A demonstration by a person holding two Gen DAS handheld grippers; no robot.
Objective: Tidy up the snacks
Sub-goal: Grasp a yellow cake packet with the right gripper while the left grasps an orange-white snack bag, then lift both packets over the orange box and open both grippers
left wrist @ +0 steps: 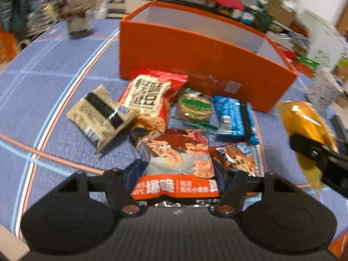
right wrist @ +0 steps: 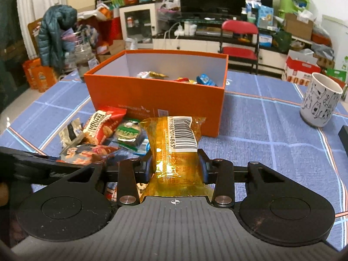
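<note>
Yellow snack pack [right wrist: 178, 152]: I am holding it in my right gripper [right wrist: 176, 167], barcode side up, lifted off the table and sitting in front of the orange box.
Right fingers [right wrist: 204, 165]: they are pressing on both sides of the yellow pack, closed narrow around it.
Grey and orange snack bag [left wrist: 176, 165]: it is lying on the table between the fingers of my left gripper [left wrist: 178, 180], nearest to that camera.
Left fingers [left wrist: 235, 182]: they are standing half wide on either side of that bag; I cannot tell whether they are pressing on it.
Other snacks: a beige packet [left wrist: 100, 115], a red packet [left wrist: 150, 100], a round green-wrapped biscuit [left wrist: 193, 106], a blue packet [left wrist: 235, 117] and a small cookie packet [left wrist: 237, 158] are lying close together on the table, just in front of the box.
Orange box [right wrist: 156, 95]: it is standing open on the table, and a few wrapped snacks [right wrist: 176, 78] are lying inside it at the far side.
Table [right wrist: 261, 130]: a blue checked cloth is covering it.
White mug [right wrist: 319, 102]: it is standing upright to the right, well apart from the box.
Glass jar [right wrist: 83, 58]: it is standing behind the box's left corner.
</note>
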